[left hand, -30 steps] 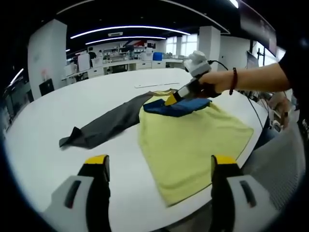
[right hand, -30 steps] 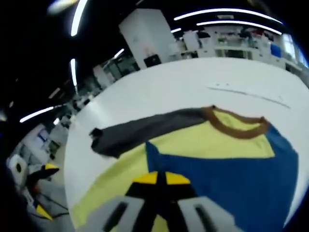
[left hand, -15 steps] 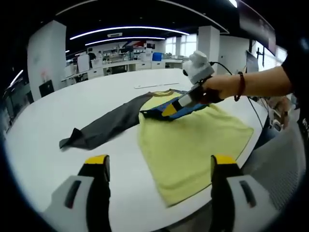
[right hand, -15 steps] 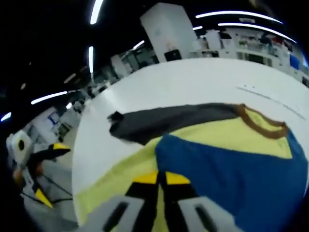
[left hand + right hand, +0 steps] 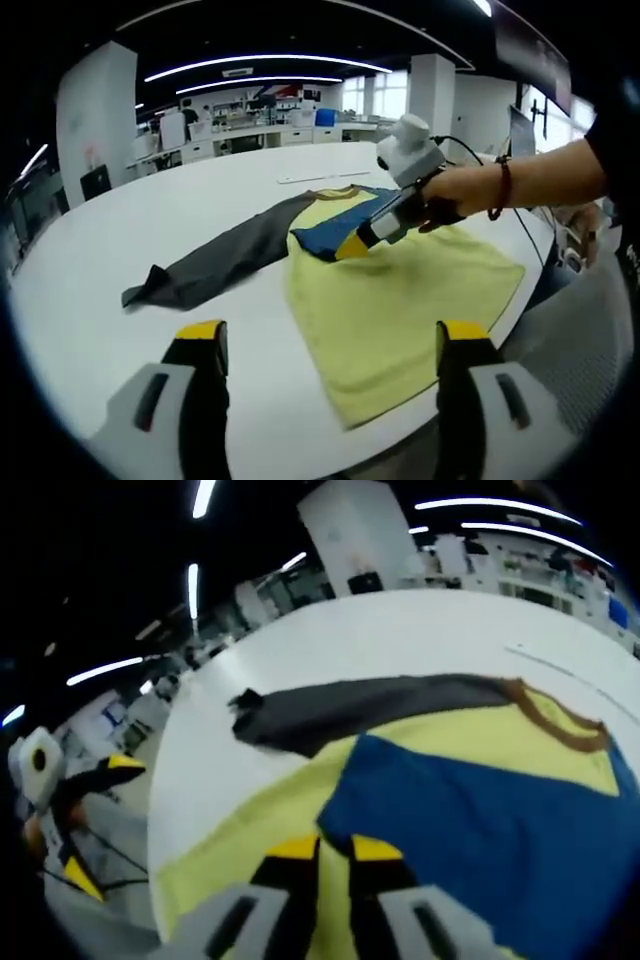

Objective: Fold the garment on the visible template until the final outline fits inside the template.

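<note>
Open-plan office or lab: large white table (image 5: pixel 110 250); rows of desks (image 5: pixel 250 130) behind; white pillars (image 5: pixel 95 115); ceiling strip lights (image 5: pixel 260 60); windows (image 5: pixel 375 95).

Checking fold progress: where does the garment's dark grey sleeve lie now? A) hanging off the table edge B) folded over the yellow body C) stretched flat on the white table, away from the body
C: the grey sleeve lies spread on the white table, beside the yellow body.

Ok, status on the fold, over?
Left gripper open, hovering at table edge. Right gripper shut on blue sleeve, folded across yellow shirt body. Grey sleeve spread flat. Nothing in the way.
</note>
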A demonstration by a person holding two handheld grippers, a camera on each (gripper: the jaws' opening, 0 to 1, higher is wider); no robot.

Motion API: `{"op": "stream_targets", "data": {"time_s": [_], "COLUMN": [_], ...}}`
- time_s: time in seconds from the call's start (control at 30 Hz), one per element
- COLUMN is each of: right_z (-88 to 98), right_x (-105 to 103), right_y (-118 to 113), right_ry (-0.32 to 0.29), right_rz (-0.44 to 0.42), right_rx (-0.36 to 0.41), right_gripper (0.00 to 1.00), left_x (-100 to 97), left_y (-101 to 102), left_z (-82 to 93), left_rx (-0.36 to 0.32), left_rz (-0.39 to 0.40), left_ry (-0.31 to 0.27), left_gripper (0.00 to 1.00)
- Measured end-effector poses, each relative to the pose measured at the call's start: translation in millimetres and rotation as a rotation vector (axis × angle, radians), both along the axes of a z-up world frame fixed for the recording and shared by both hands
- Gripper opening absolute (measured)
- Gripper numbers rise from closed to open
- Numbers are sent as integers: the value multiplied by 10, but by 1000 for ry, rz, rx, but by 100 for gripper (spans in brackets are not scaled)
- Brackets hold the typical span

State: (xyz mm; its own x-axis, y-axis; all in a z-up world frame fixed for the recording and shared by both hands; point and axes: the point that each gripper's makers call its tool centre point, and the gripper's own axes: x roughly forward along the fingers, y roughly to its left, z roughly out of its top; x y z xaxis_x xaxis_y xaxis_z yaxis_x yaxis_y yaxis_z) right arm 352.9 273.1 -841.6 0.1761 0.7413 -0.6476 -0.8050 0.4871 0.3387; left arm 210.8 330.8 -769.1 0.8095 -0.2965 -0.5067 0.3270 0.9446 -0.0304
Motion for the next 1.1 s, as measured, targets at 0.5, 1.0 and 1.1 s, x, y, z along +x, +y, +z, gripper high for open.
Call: {"op": "stream_targets", "data": {"time_s": [0.5, 1.0, 1.1], "right_z": [54, 312, 359], "right_x": [-52, 109, 162], "right_y": [37, -227, -337], "right_ry": [-25, -81, -95], "right_rz": [25, -31, -43], "right_rx": [7, 25, 37], "right_gripper": [21, 72, 75], "left_x": [5, 41, 46], "left_y": [-14, -3, 10], "left_z": [54, 101, 100], "left_rx": [2, 5, 9], "left_rz": [8, 20, 26], "left_ry": [-11, -47, -51], "left_gripper": [84, 96, 99]}}
